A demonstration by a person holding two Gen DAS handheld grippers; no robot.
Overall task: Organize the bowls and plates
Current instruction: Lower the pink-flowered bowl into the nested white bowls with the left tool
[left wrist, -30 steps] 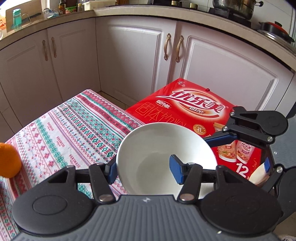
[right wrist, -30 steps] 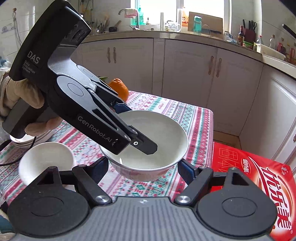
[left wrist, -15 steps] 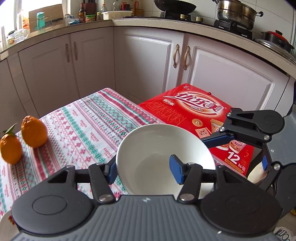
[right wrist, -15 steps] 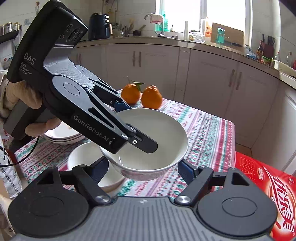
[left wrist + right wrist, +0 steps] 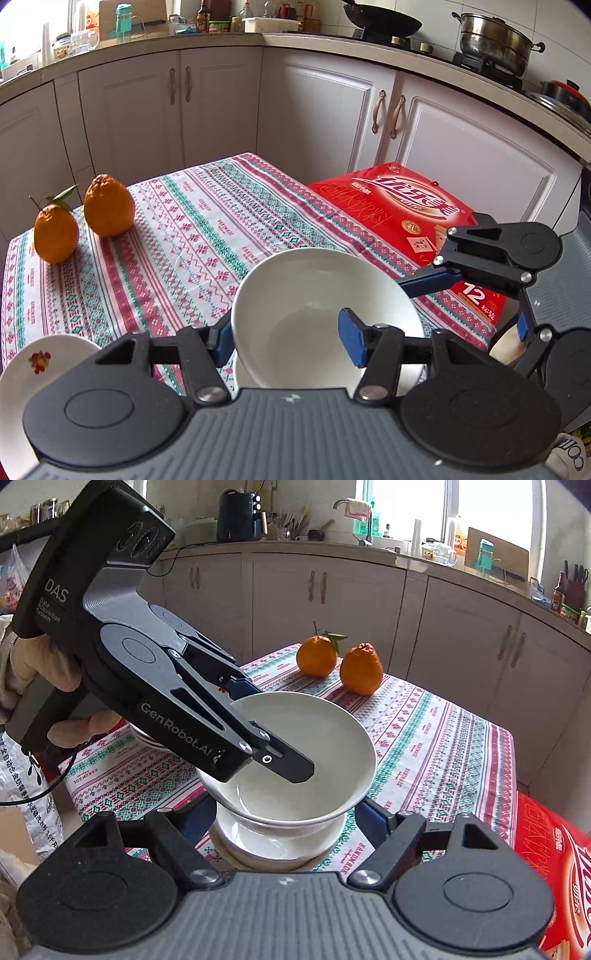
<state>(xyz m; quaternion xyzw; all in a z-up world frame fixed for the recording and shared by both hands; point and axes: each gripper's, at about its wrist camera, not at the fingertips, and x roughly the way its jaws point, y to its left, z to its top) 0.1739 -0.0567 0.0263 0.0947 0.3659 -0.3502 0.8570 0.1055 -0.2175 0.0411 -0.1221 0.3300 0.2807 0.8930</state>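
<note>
**White bowl held over a second bowl on the patterned table**

White and glazed, the round ceramic bowl hangs tilted just above a second white bowl that sits on the table near its front edge. In the right wrist view the upper bowl's foot is just over the lower bowl's hollow; whether the two touch cannot be told.

The left gripper is clenched on the upper bowl's rim: one blue-padded finger lies inside the bowl, the other presses the outer wall. A gloved hand grips its black handle, seen in the right wrist view.

The right gripper is spread wide, its blue pads on either side of the lower bowl and apart from it, grasping nothing. In the left wrist view it shows at the right, beside the held bowl.

Under both bowls lies the tablecloth, striped with red, green and white woven patterns. At the near left corner a white plate with a small fruit print shows in part. Two oranges stand side by side toward the far left of the cloth, one with a leaf on its stem.

Beyond the table's right edge lies a red printed carton, and pale cabinet doors line the walls behind.
</note>
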